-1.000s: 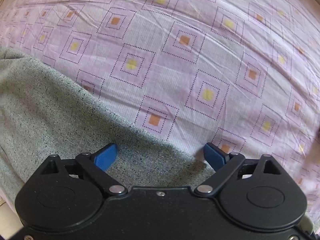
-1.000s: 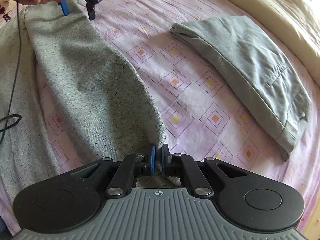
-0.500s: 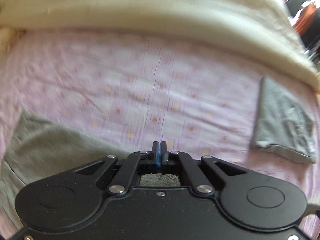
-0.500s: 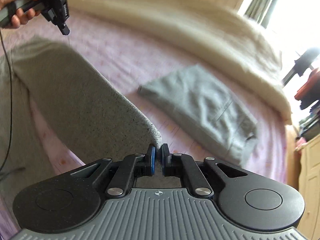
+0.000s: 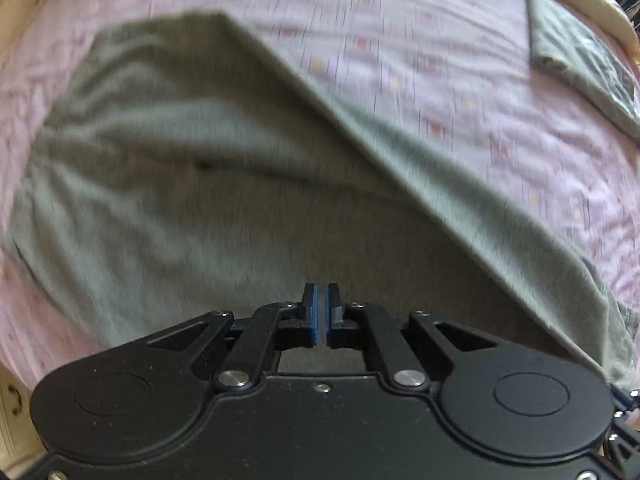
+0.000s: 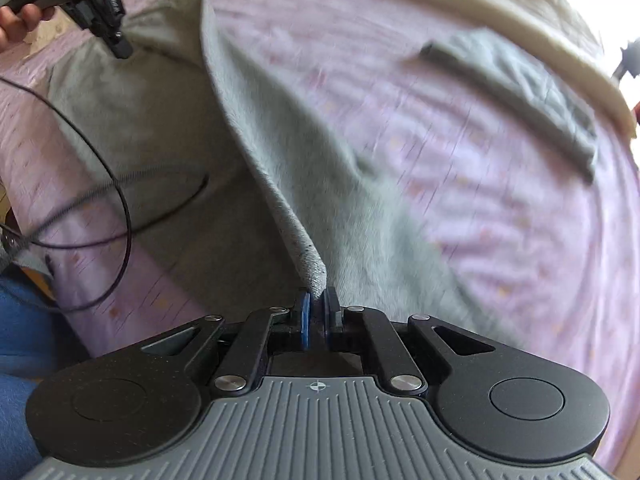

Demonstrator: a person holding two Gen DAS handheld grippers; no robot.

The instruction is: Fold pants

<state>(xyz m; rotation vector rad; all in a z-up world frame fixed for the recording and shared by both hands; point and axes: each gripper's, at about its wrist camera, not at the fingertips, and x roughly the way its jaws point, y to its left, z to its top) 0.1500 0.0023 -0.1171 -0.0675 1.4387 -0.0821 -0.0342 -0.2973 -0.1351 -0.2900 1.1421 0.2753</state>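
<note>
Pants (image 5: pixel 192 168) lifted off the bed by both claws, mid-fold, frames blurred.
Grey speckled pants drape over the pink patterned bed sheet (image 5: pixel 460 80), one edge raised. Right claw (image 6: pixel 317 304) pressed together, pinching a rolled hem of the pants between its blue pads. Left claw (image 5: pixel 321 300) pressed together over the fabric; in the right wrist view it (image 6: pixel 120 50) pinches the far edge, with a hand (image 6: pixel 18 12) on its handle. Second grey folded garment (image 6: pixel 520 88) lies apart near the cream blanket (image 6: pixel 500 8). Black cable (image 6: pixel 116 184) loops over the pants.
</note>
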